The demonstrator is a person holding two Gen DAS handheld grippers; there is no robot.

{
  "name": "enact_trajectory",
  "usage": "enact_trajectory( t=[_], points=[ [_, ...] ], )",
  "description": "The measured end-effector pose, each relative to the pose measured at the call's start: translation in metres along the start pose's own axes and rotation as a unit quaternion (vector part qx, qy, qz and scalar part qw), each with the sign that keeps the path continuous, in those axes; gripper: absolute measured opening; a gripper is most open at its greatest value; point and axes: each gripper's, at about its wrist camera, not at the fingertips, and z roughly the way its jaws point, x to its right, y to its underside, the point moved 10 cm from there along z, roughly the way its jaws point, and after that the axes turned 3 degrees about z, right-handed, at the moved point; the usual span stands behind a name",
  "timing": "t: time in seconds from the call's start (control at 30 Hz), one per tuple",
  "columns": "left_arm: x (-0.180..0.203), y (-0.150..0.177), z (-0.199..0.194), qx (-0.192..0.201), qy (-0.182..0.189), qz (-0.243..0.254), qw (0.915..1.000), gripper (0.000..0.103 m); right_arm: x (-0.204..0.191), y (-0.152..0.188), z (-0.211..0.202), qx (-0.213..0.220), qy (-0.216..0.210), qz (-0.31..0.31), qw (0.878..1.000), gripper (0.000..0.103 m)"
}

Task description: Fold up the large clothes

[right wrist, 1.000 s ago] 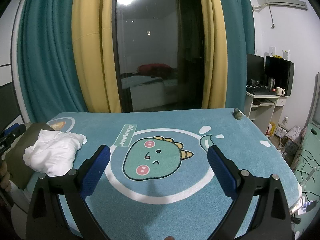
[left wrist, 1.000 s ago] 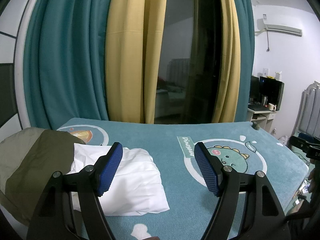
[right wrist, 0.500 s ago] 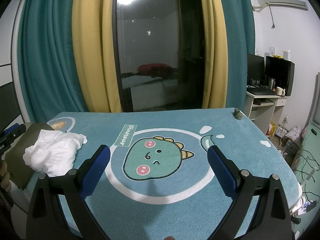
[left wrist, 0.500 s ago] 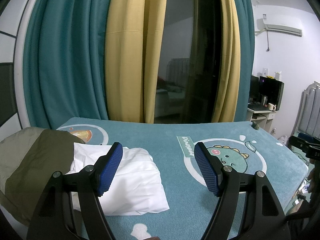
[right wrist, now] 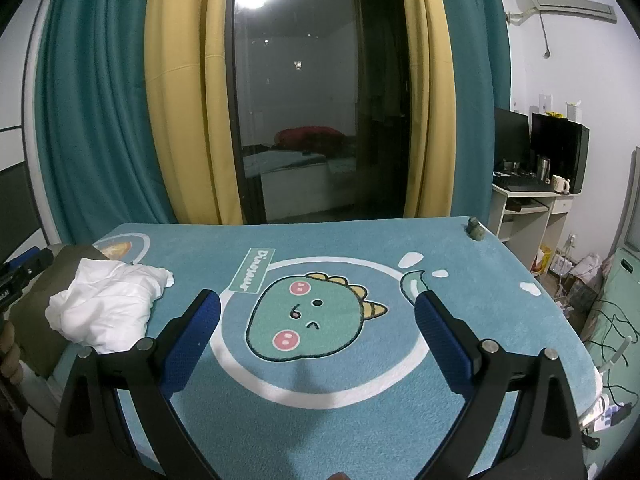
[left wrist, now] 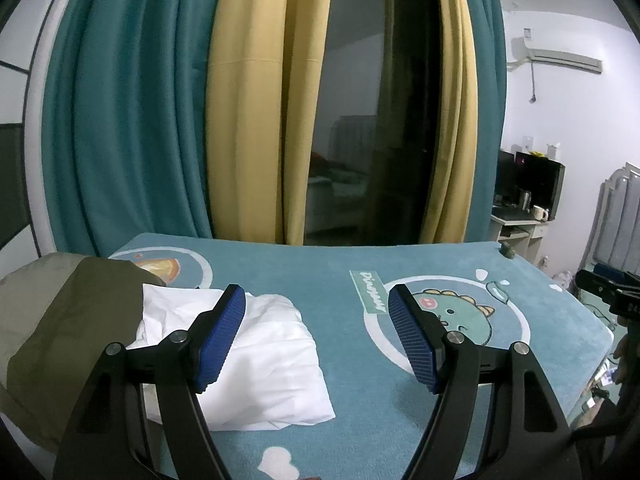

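Observation:
A crumpled white garment (left wrist: 264, 360) lies at the left of the teal dinosaur mat (left wrist: 320, 272), partly on an olive and tan garment (left wrist: 60, 320). My left gripper (left wrist: 316, 312) is open and empty, held above the mat just right of the white garment. My right gripper (right wrist: 318, 312) is open and empty above the dinosaur print (right wrist: 316, 320). The white garment (right wrist: 108, 304) and the olive one (right wrist: 68, 264) show at the left in the right wrist view.
Teal and yellow curtains (left wrist: 240, 120) and a dark glass door (right wrist: 304, 120) stand behind the mat. A small dark object (right wrist: 475, 229) sits on the mat's far right corner. A desk with monitors (right wrist: 540, 160) stands at the right.

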Motion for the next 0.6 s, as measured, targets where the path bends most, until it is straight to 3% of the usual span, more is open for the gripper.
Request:
enact_trajectory(
  t=[0.6],
  points=[
    [-0.0040,0.0003,0.0020,-0.002,0.005,0.001,1.0000,0.077,0.0005,-0.0010,0.0011,-0.002,-0.001,-0.001,1.000,0.097]
  ],
)
